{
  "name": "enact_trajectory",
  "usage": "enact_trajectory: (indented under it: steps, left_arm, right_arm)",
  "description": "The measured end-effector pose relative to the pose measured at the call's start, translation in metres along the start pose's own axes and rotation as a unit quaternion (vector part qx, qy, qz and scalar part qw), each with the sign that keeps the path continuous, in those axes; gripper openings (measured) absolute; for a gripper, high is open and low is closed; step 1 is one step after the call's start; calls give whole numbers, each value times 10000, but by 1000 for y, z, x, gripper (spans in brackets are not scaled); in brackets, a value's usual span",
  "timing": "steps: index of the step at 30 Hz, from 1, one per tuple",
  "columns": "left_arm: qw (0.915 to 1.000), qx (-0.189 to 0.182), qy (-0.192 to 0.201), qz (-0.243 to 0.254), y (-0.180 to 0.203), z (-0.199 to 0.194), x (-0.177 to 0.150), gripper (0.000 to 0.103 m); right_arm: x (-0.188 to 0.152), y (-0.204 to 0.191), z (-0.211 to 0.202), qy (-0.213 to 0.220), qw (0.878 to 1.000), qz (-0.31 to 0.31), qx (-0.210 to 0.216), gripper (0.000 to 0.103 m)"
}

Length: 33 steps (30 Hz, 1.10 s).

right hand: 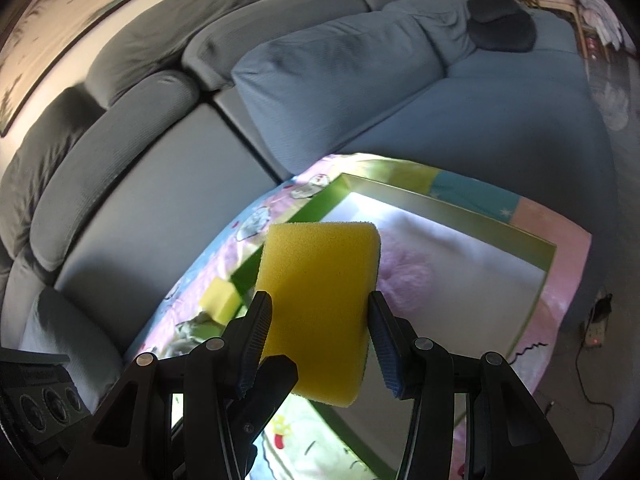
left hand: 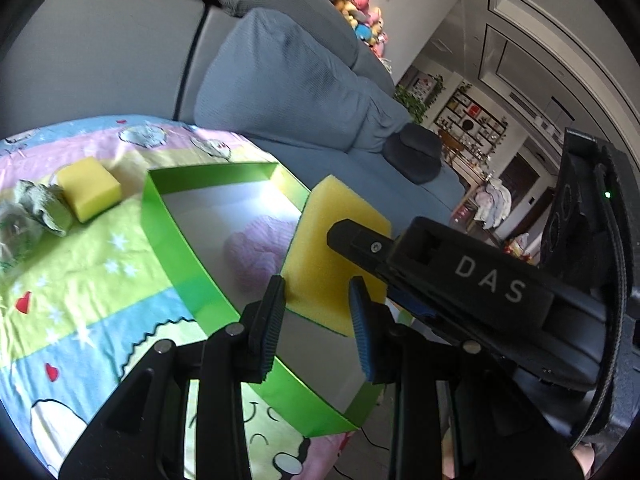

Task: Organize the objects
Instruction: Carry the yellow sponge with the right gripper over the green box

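- Right gripper (right hand: pixel 318 334): jaws closed on a yellow sponge (right hand: pixel 318 300), one pad on each side of it. Sponge stands on edge between the pads and is held in the air.
- Left gripper (left hand: pixel 318 320): jaws narrow — fingers nearly together, nothing gripped between the pads. In the left wrist view the held sponge (left hand: pixel 340 248) shows just beyond the fingertips, with the right gripper's black finger (left hand: pixel 360 240) across its face.
- Held sponge hangs over the near right part of the green box (left hand: pixel 176 248), above the rim area; I cannot tell whether it touches the wall.
- Green box: low walls, pale floor, open top. A pink fluffy item (left hand: pixel 256 256) lies on its floor, blurred.
- Box sits on a cartoon-print cloth (left hand: pixel 80 280) in pastel stripes with hearts and stars.
- Second yellow sponge (left hand: pixel 89 188) lies flat on the cloth, outside the box, near its far left corner.
- Just beside that sponge, touching or nearly so — a crumpled grey-green cloth item (left hand: pixel 40 210).
- Beyond the cloth: grey-blue sofa (right hand: pixel 360 64), a dark cushion (right hand: pixel 502 26) on its seat, and plush toys (left hand: pixel 360 8) along the back.
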<state>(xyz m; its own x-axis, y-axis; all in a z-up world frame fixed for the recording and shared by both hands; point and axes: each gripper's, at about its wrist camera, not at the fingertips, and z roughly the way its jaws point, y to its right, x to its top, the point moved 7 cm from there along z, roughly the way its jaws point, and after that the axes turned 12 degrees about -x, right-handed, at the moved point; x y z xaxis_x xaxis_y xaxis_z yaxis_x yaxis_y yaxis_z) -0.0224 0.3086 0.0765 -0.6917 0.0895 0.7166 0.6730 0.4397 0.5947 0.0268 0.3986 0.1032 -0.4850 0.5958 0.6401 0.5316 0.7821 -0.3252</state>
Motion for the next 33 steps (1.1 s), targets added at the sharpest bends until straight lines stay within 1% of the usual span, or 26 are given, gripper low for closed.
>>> enact_trajectory:
  steps: [5,10,17,27,33]
  left_arm:
    - [9999,-101,-102,-54,3,11,-4,30]
    - [9995,-233,-185,-98,5,15,-9,30]
    - [9991,-235,-326,-115,6,24,-14,30]
    - [9987,-182,-441,-154,3,27,-21,30]
    - [9978,-141,-576,-287,-3,33,-26,30]
  right_arm:
    - [2,13,9,-131,9998,137,-93,52]
    - [1,19,12,-165,9996,173,-166,52]
    - [0,28,20,-273,9989,225,-316,52]
    - [-4,32,31,-434,9980,267,-377,52]
    - [-8,37,43,-559,9969,372,-417,52]
